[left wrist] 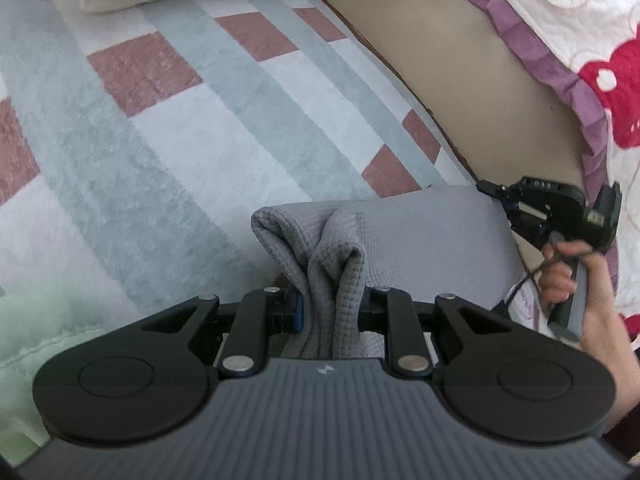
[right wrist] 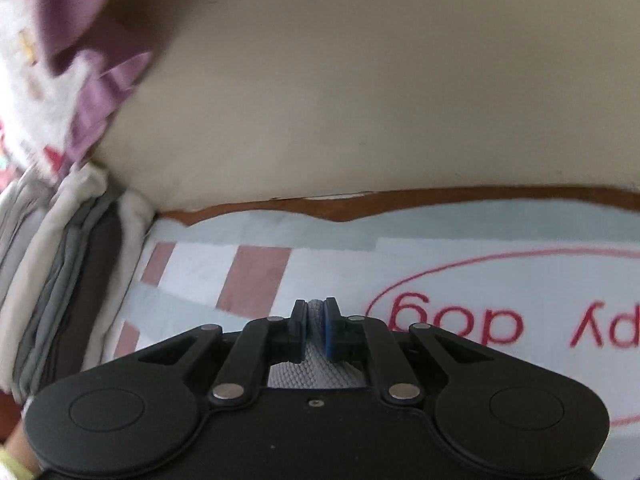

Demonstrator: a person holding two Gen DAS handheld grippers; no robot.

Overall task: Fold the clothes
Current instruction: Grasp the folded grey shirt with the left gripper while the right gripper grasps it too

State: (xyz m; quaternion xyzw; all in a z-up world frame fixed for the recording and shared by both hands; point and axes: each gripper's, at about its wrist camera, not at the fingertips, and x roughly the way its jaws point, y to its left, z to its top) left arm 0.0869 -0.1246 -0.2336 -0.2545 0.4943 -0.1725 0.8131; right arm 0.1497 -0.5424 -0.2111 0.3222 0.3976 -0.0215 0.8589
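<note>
Plush bedding in a pale blue, white and dusty-red check pattern [left wrist: 192, 128] is serving as the work surface, with a beige wall [left wrist: 432, 60] running along its far edge and a quilted white cover with a purple ruffle and red print [left wrist: 568, 48] hanging at the right. Lying on the bedding is the grey waffle-knit garment [left wrist: 420, 232], partly bunched, one edge rising in a thick gathered fold toward the left gripper [left wrist: 332, 312], which is pinching that fold between its pads. The right gripper [right wrist: 316, 320] is sitting nearly closed on a thin grey knit edge, visible between its blue-lined pads in the right wrist view; in the left wrist view the same tool [left wrist: 548, 208] is sitting at the garment's far right corner, with the person's hand [left wrist: 568, 276] wrapped round its handle. A stack of folded cloth in grey, white and dark brown [right wrist: 68, 272] is standing at the left of the right wrist view (probably finished pieces, though that is a guess). Handling judgement: the knit is looking light, soft and limp, so it will be sagging between the two holds and stretching if pulled hard; corners and hems are offering the firmest purchase, and a single thin layer is likely slipping more readily than the bunched fold. Red lettering inside a red oval [right wrist: 500, 320] is printed on the bedding.
</note>
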